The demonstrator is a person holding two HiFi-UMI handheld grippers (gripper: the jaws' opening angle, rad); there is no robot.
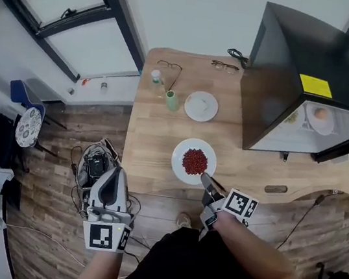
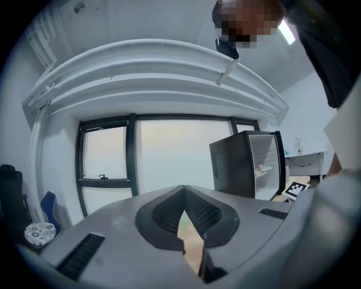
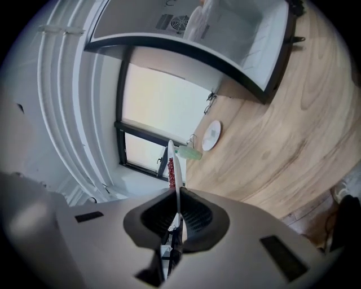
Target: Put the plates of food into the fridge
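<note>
White plate (image 1: 181, 156) of red bits (image 1: 194, 162), rim clamped in right gripper (image 1: 205, 179) jaws; left gripper (image 1: 115, 173) jaws together.

No wording could be read. The rectangular yellow sticker (image 1: 315, 85) on the black mini fridge (image 1: 294, 49) bore print too small to make out; cube markers on the left gripper (image 1: 113, 175) and right gripper (image 1: 207, 181) showed only black-and-white square patterns.

Green bottle (image 1: 171, 100) on wooden table (image 1: 153, 149)

The wooden table (image 1: 159, 156) bears a fridge (image 1: 290, 75), white plate (image 1: 201, 105), green bottle (image 1: 171, 100) and eyeglasses (image 1: 170, 66).
</note>
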